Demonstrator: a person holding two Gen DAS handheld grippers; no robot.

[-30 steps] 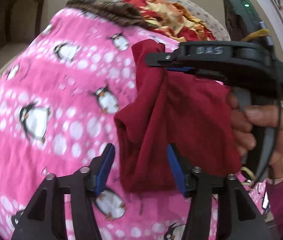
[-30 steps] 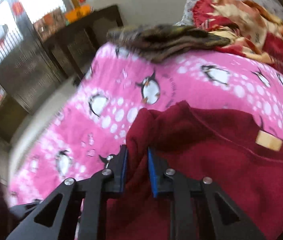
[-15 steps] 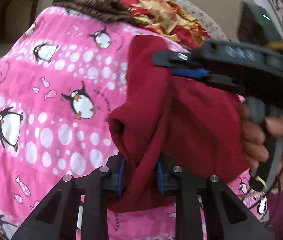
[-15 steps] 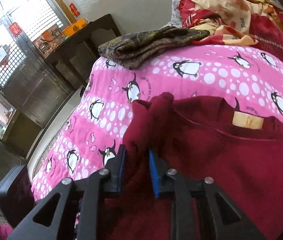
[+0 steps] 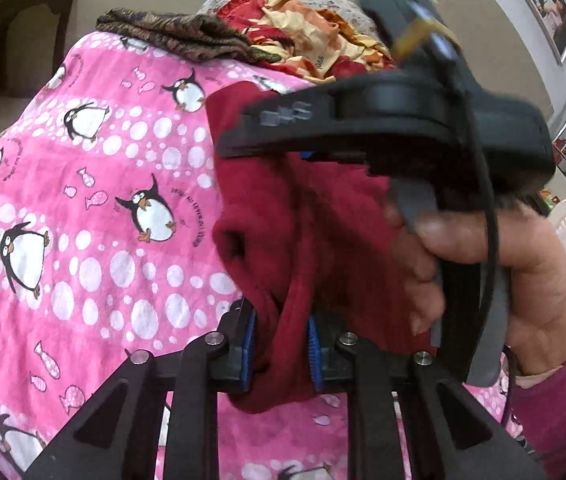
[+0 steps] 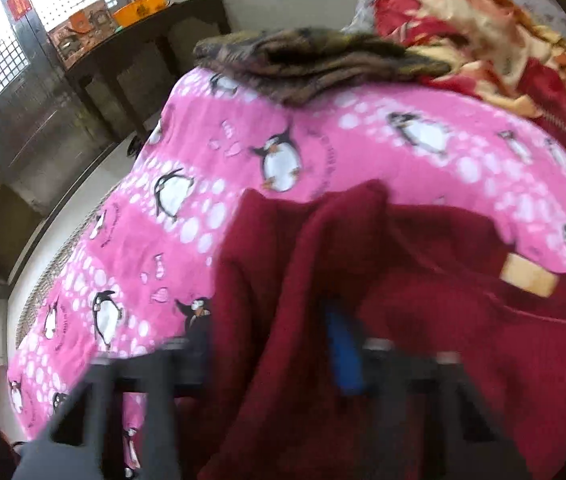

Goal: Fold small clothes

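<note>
Since the earlier frame, left hand-held gripper has clamped the maroon garment; right hand-held gripper, closing, pinches another fold for folding

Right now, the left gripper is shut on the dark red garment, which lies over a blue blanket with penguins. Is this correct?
Not quite: the blanket is pink, not blue, as the left wrist view shows. The rest holds: the left gripper is shut on the dark red garment, which lies over it.
</note>
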